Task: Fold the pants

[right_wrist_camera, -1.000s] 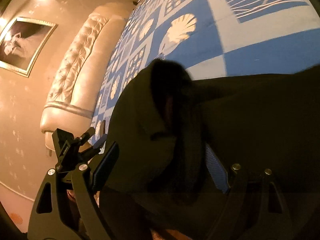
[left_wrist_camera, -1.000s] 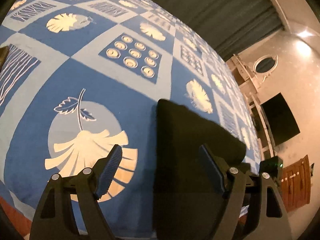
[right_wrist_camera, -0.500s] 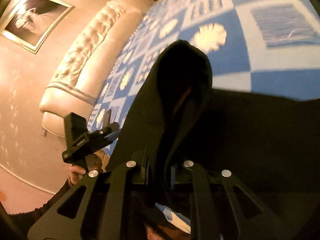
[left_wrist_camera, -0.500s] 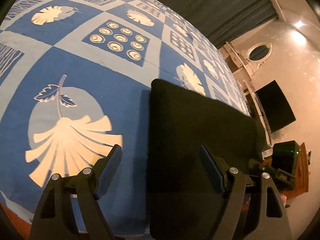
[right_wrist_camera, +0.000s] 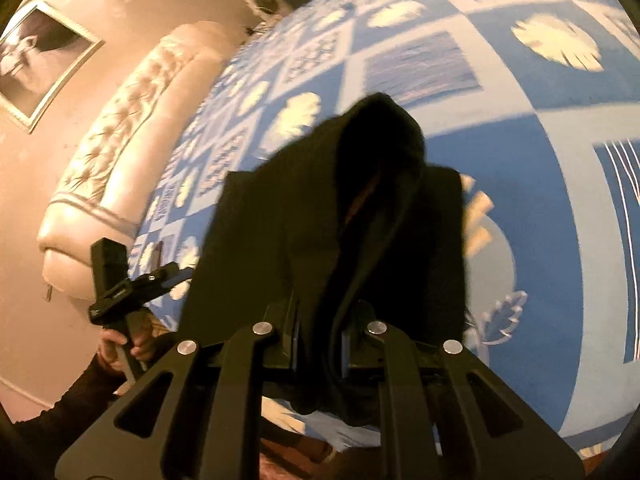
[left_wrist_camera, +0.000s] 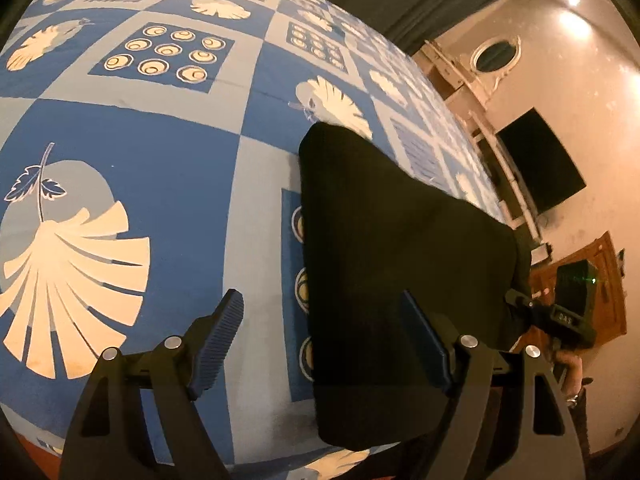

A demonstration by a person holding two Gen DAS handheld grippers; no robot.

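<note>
The black pants [left_wrist_camera: 392, 264] lie as a folded dark slab on the blue patterned bedspread [left_wrist_camera: 168, 168], near its front edge. My left gripper [left_wrist_camera: 324, 340] is open and empty; its right finger hovers over the pants, its left finger over bare spread. My right gripper [right_wrist_camera: 320, 344] is shut on a bunched fold of the pants [right_wrist_camera: 360, 216] and lifts it off the bed. The right gripper also shows in the left wrist view [left_wrist_camera: 560, 312] at the pants' right edge, and the left gripper in the right wrist view [right_wrist_camera: 120, 280].
A tufted cream headboard [right_wrist_camera: 120, 120] and a framed picture [right_wrist_camera: 36, 60] stand at the left of the right wrist view. A dark TV [left_wrist_camera: 540, 168], white shelving, a wooden cabinet [left_wrist_camera: 600, 280] and dark curtains line the far side.
My right gripper closed on the pants' edge and raised it. The pants shifted away and right on the spread. My left gripper stayed open.
</note>
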